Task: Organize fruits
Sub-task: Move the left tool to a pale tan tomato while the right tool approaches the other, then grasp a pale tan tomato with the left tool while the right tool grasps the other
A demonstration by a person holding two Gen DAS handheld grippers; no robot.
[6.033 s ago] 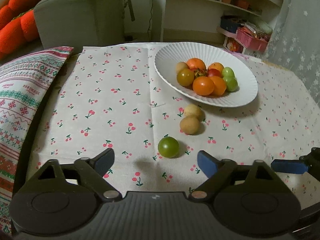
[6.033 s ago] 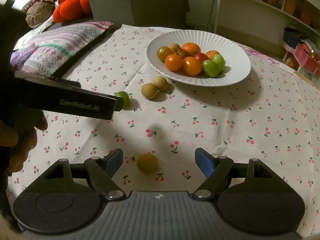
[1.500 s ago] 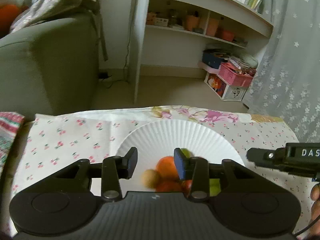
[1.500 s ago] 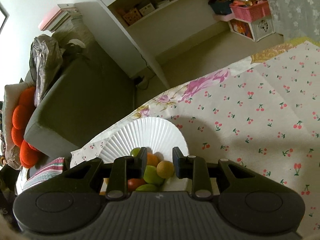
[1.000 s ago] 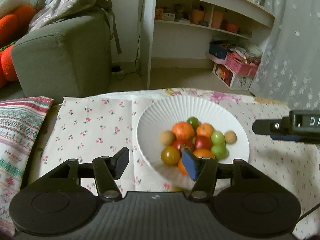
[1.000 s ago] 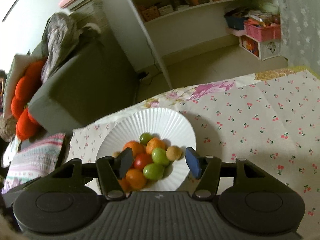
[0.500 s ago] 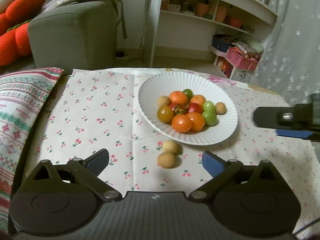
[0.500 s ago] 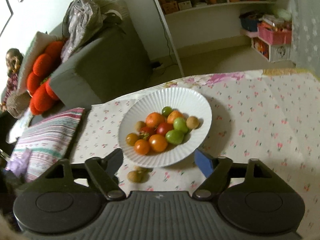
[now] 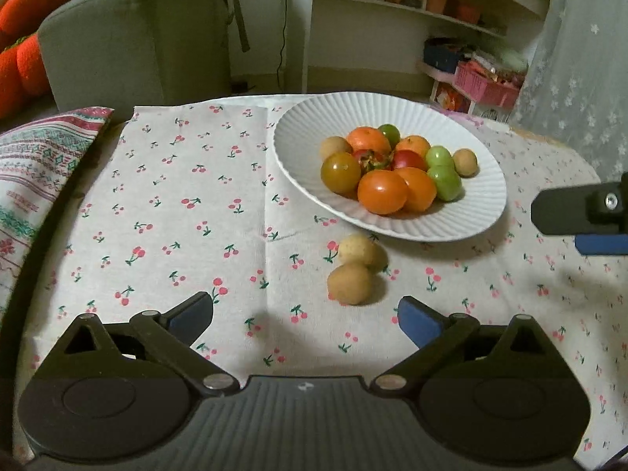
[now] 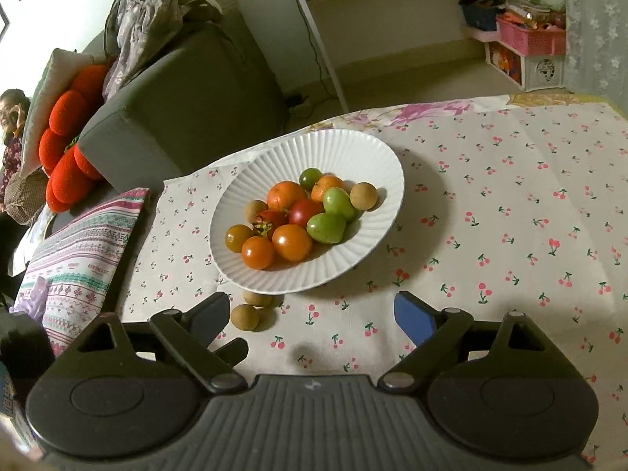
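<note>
Cherry-print tablecloth (image 9: 188,180) under fruit-filled plate (image 9: 482,212), two loose tan fruits (image 9: 353,271) beside it, both tongs (image 9: 305,316) (image 10: 312,312) wide, empty.

A grey sofa (image 9: 133,35) stands beside white shelves (image 9: 424,11) behind the table.

Cherry-print tablecloth (image 9: 204,212) bearing plate (image 9: 482,212)

Dim, warm indoor light; soft shadows fall toward 5 o'clock beneath the plate (image 9: 486,212); fisheye bending and dark vignetting at corners.
</note>
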